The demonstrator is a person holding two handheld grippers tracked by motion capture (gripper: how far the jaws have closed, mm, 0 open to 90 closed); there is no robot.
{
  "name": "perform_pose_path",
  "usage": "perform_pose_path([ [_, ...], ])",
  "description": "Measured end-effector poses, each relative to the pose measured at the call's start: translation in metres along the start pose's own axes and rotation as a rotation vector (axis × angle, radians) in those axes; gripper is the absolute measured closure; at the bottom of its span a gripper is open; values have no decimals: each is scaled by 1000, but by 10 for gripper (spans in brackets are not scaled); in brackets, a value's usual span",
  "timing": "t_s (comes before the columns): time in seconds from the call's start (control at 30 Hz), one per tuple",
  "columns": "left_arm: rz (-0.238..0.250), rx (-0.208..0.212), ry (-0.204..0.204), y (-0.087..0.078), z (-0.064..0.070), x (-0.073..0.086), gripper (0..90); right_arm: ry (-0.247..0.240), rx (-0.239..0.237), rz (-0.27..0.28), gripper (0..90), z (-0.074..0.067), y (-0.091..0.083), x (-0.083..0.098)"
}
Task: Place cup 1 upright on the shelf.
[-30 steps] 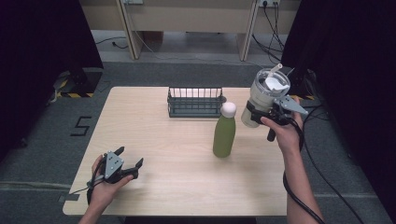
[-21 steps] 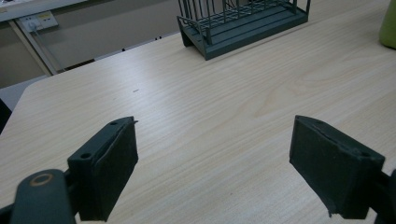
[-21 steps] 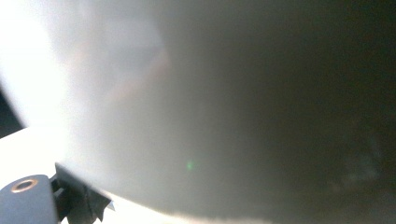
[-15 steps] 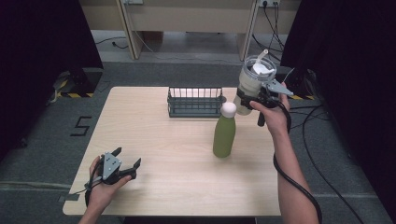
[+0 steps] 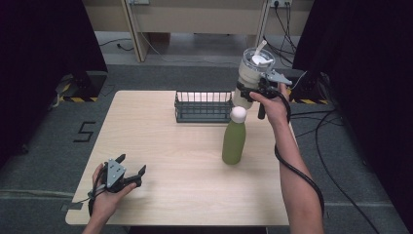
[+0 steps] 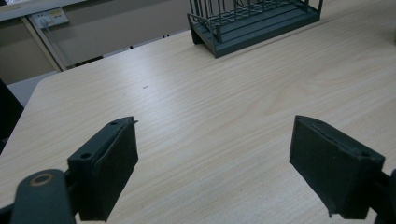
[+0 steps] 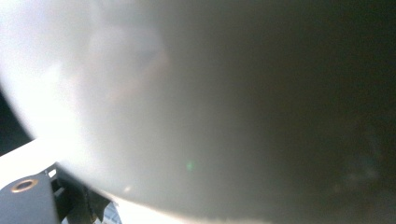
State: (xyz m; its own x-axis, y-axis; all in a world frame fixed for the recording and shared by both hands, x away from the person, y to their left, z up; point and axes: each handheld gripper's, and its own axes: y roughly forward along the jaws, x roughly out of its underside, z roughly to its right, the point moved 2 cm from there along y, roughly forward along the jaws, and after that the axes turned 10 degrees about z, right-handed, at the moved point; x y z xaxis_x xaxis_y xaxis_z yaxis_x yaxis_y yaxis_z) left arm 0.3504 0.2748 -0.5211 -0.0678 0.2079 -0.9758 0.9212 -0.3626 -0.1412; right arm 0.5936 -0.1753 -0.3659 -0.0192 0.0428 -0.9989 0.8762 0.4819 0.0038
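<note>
Light falls evenly from overhead onto the pale table (image 5: 195, 161), which is bright and sharp, while the room at three and nine o'clock sinks into near black. Shadows under the green bottle (image 5: 234, 139) are soft and short. Along the left gripper (image 6: 215, 168) the wood shows a mild sheen toward twelve o'clock, and the near pads are slightly soft. The white tumbler (image 7: 196, 102) pressed close is wholly out of focus, glaring at ten o'clock, murky toward three.

Recording lab or test room: light wooden table (image 5: 165, 146) on grey carpet, black curtains (image 5: 44, 53) at both sides, floor cables (image 5: 336, 131), hazard tape (image 5: 73, 99), wall sockets (image 5: 139, 2).
</note>
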Motion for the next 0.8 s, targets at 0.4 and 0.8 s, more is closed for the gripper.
perform_pose_path([
  [0.4,0,5,6,-1,0,0,146,3,-51,-30,98,-12,40,-3],
  [0.8,0,2,8,0,1,0,146,12,-105,-48,98,-21,70,4],
])
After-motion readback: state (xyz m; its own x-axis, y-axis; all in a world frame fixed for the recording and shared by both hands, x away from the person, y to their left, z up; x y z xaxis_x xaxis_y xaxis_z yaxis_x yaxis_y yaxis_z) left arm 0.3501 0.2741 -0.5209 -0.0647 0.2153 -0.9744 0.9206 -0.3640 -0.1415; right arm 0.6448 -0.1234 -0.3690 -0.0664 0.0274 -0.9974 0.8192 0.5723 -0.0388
